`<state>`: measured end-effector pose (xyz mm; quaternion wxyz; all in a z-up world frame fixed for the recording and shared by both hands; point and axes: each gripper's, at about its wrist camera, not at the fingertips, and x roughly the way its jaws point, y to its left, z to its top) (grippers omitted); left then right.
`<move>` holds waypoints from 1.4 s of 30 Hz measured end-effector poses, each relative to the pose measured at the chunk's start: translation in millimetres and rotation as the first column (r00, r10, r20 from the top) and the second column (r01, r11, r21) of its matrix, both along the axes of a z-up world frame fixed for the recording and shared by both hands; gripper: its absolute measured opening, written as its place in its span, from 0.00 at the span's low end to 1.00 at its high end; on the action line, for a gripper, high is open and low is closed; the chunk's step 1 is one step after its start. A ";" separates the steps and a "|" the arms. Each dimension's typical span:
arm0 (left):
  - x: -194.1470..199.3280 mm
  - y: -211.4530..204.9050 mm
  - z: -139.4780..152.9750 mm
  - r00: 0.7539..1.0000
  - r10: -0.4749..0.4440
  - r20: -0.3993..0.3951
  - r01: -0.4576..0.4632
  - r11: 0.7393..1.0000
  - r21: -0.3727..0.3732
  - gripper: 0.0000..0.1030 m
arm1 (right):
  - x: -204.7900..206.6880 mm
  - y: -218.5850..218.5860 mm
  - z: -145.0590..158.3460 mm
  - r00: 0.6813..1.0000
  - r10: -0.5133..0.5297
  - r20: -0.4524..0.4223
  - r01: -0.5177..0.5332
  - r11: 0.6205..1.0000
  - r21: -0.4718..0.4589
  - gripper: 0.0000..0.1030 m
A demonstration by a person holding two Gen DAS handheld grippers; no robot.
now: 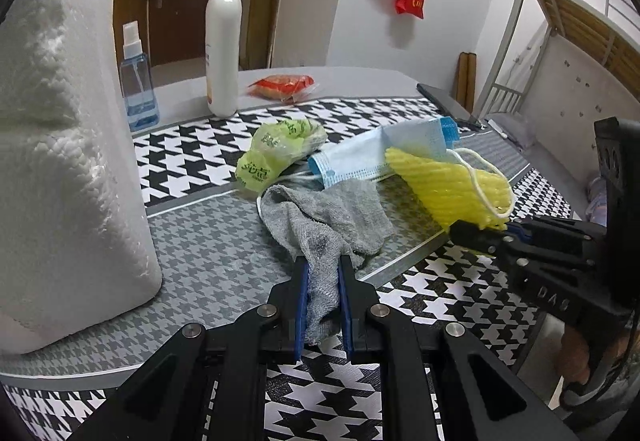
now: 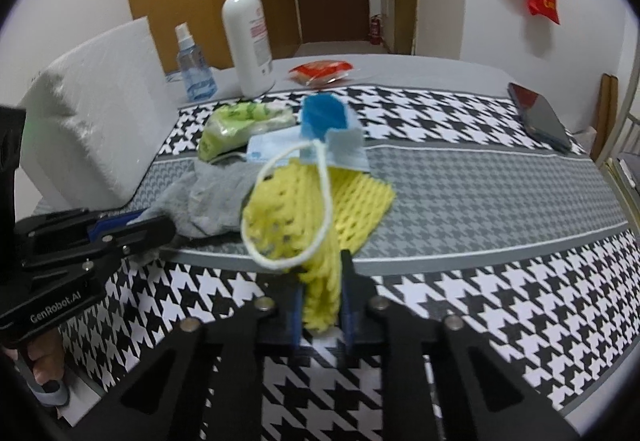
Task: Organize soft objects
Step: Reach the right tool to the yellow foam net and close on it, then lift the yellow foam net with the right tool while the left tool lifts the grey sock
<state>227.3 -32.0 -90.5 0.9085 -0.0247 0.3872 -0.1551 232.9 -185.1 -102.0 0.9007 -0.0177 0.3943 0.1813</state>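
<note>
Centrally, on houndstooth table cover [image 1: 192, 241]: grey cloth [image 1: 332, 221], near end clamped between blue pads of left gripper [image 1: 323, 293] at 6 o'clock. Yellow foam net [image 2: 316, 225], at 3 o'clock of cloth, near end pinched tight in right gripper [image 2: 320, 301]; no earlier view for comparison. Blue face mask [image 1: 372, 157], draped over far end of net, ear loop [image 2: 320, 209] hanging across it. Green plastic bag [image 1: 276, 153] at 11 o'clock of cloth, touching mask. Paper-towel roll [image 1: 68, 145] at 9 o'clock; pump bottle [image 1: 223, 41] and spray bottle [image 1: 138, 85] behind.
</note>
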 end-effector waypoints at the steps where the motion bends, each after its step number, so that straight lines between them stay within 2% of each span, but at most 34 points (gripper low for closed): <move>1: -1.2 0.3 1.7 1.000 -0.001 0.011 0.001 1.000 -0.001 0.14 | -1.4 -3.5 2.4 1.000 -0.010 0.004 0.010 1.000 0.006 0.14; 12: -11.5 2.9 23.3 0.996 -0.013 0.083 0.017 0.999 -0.047 0.14 | -22.0 -27.6 31.8 0.993 -0.090 0.075 0.086 0.995 0.050 0.12; 19: -28.0 9.9 42.5 0.990 0.007 0.143 0.000 0.999 -0.046 0.14 | -36.0 -51.7 51.2 0.979 -0.158 0.127 0.148 0.986 0.080 0.11; 22: -34.2 13.9 46.8 0.987 0.025 0.156 -0.018 0.999 -0.044 0.14 | -38.3 -61.5 54.5 0.973 -0.192 0.130 0.181 0.979 0.089 0.11; 25: -38.8 14.3 46.5 0.988 0.029 0.155 -0.022 0.999 -0.042 0.14 | -36.8 -71.5 54.4 0.971 -0.220 0.094 0.206 0.969 0.140 0.11; 27: -41.9 14.0 46.7 0.987 0.030 0.157 -0.024 0.999 -0.039 0.14 | -35.7 -70.3 51.9 0.979 -0.194 0.066 0.180 0.969 0.168 0.11; 30: -46.2 14.5 49.7 0.986 0.031 0.162 -0.025 0.999 -0.042 0.14 | -39.7 -63.2 55.3 0.986 -0.154 0.069 0.138 0.971 0.195 0.11; 38: -59.3 14.6 61.0 0.979 0.030 0.203 -0.024 0.999 -0.034 0.14 | -54.4 -56.1 84.6 0.987 -0.086 0.138 0.043 0.956 0.289 0.11; 42: -66.9 17.0 67.7 0.974 0.033 0.226 -0.026 0.999 -0.034 0.14 | -55.1 -61.1 98.6 0.984 -0.076 0.162 0.013 0.933 0.359 0.11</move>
